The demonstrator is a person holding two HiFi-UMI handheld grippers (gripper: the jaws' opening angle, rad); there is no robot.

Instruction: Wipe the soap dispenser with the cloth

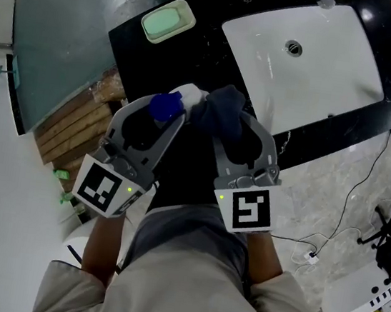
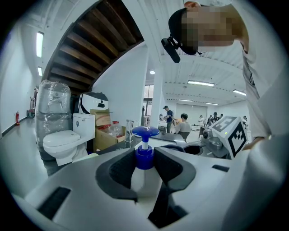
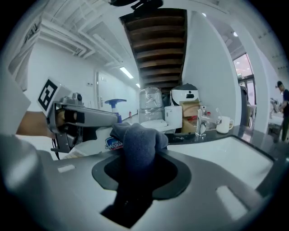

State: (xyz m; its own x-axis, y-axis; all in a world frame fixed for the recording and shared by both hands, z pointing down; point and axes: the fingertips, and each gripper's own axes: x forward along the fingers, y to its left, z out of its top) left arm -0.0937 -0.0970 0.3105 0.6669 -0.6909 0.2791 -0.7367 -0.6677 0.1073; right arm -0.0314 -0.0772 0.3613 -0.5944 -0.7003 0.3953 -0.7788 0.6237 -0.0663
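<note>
Black counter with a white sink set in it, seen from above. Off the sink's near left corner, at the counter's front edge: both grippers side by side.

Between the fingers of the left gripper, spread wide and closed on it: the soap dispenser, gripped at the blue collar and the white shoulder just under it, one dark pad on each side. Between the fingers of the right gripper, clamped tight: the dark blue cloth, bunched and bulging out past the tips. Cloth on the sink side of the dispenser, just beside its white body; touching or not, hard to tell.

From the head view only: blue pump top from above, a bit of white body beyond it, and a green soap dish well left of the sink. From the left gripper view only: stem and flat pump head rising clear above the pads, with a toilet far behind. From the right gripper view only: printed label on the dispenser's side, half covered by the cloth, plus a faucet and a mug behind the sink.

Dispenser upright, long axis vertical, pump on top, base down below the left fingers; resting on the counter or lifted, not visible.
</note>
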